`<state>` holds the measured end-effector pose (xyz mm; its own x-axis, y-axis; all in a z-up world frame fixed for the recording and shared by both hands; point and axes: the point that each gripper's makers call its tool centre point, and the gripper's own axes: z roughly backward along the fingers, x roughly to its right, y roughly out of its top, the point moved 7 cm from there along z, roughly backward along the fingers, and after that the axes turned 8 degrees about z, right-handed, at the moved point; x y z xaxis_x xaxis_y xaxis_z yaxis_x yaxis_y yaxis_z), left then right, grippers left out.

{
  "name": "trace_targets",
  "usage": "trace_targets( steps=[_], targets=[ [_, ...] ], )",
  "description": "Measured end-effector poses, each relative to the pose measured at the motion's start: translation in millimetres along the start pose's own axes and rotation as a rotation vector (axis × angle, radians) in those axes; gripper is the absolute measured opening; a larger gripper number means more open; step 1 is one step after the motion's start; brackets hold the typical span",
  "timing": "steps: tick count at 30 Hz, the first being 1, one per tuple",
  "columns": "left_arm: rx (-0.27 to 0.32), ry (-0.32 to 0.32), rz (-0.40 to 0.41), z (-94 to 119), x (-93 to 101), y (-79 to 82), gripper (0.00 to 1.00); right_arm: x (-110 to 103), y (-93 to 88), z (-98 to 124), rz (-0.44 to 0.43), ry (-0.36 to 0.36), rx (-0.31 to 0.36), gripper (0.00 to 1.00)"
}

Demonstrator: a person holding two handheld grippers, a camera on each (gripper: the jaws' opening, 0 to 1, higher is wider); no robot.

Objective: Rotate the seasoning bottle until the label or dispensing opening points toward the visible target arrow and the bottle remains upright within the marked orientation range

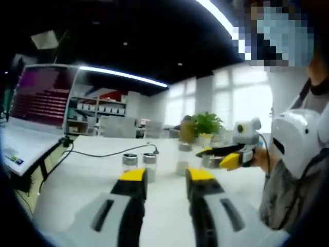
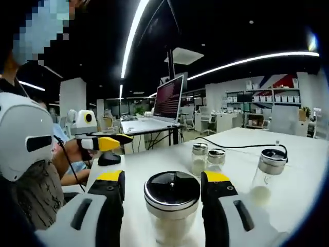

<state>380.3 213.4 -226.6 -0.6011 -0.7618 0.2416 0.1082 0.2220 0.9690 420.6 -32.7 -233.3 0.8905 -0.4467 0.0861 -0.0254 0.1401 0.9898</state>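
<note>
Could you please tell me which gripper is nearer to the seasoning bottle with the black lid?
The right gripper: the black-lidded seasoning bottle stands between its open jaws. The left gripper is held off to the side, well apart from it.

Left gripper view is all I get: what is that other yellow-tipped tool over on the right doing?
Observer: That right gripper has its jaws open on either side of a seasoning bottle standing on the white table.
Operator: What's in the bottle?
Observer: Something white, under a dark lid with a silver rim.
Operator: Anything else like it close by?
Observer: Another bottle beside it holds a little white powder at the bottom.
</note>
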Motion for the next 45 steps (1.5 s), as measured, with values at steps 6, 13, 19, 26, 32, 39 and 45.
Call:
trace_targets(
  steps=[6,13,19,26,32,39,45],
  targets=[
    [-0.006,-0.010,-0.005,-3,1.5,0.5,0.32,3,-8.3,0,0.056,0.019,-0.038,0.51],
    [0.000,0.005,-0.004,-4,-0.7,0.6,0.32,11,-15.4,1,0.060,0.093,-0.041,0.44],
    [-0.011,0.015,0.015,-4,-4.3,-2.9,0.32,15,-21.8,5,0.118,0.272,-0.003,0.42],
    [-0.010,0.010,0.026,-9,-3.4,-5.3,0.32,20,-23.3,4,0.135,0.350,0.042,0.42],
    [-0.019,0.016,0.029,-10,-4.3,-7.8,0.32,19,-23.7,4,0.126,0.363,0.047,0.42],
    [-0.007,0.004,0.021,-12,2.0,-7.6,0.31,16,-24.4,3,0.099,0.290,0.034,0.41],
    [0.000,-0.003,0.005,-3,14.8,-8.6,0.31,10,-25.3,3,0.084,0.203,0.034,0.41]
  ],
)
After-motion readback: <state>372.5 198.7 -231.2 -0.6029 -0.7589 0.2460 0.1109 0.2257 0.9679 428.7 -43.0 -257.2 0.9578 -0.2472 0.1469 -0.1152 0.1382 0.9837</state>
